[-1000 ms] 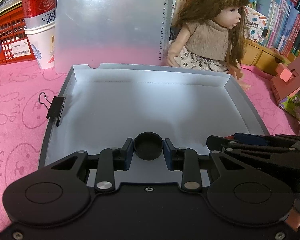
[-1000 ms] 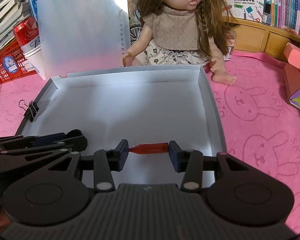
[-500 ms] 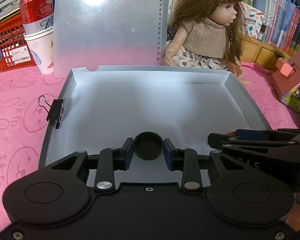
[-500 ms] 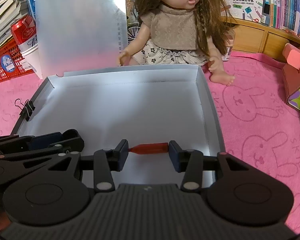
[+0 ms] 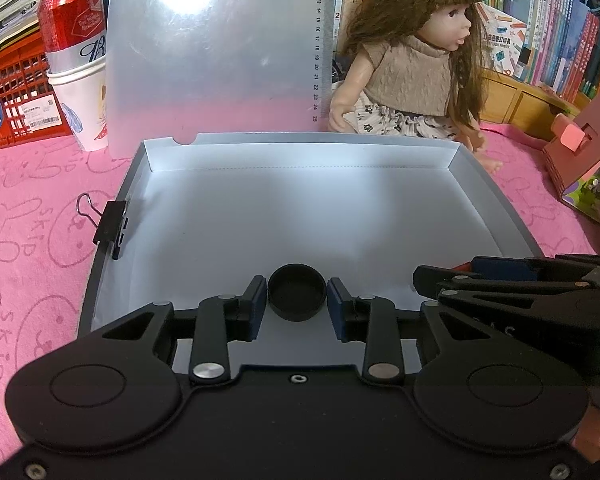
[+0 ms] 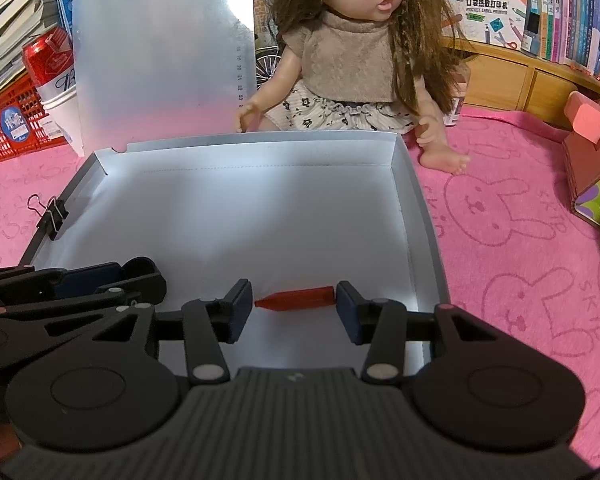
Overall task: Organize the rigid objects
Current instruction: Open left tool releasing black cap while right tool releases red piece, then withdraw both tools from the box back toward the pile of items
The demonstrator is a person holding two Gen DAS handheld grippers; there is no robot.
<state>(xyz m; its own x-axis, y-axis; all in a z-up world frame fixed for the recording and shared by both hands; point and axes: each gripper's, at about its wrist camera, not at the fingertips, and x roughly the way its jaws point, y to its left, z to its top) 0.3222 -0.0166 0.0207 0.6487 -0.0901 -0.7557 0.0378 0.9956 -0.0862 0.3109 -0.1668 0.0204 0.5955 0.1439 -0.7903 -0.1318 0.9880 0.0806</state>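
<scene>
Pink cloth [image 6: 500,208] with rabbit drawings covers the table, and on it lies the shallow grey box [image 5: 496,200] where I collect the rigid things.

My left gripper [image 5: 297,300] hangs low over the near part of the box floor. Between its blue pads is the black round cap [image 5: 297,298], open side up. The jaws have just been opening, and I see a thin gap on each side of the cap, so I judge that it is released and rests on the floor by itself.

My right gripper [image 6: 294,302] is beside it, nearer the right wall of the box. The small red cap [image 6: 296,299] lies across between its pads, pointed end toward the left pad. These jaws have also just been opening; the left tip is free, and at the right end I cannot tell if it touches the pad. Both pieces sit near the front edge, I think because there the reach is shortest.

Around the box: a binder clip [image 5: 110,226] on the left wall, a translucent sheet [image 5: 220,60] standing behind, a doll [image 6: 352,60], and a red can [image 5: 70,20] in a paper cup [image 5: 84,104].
</scene>
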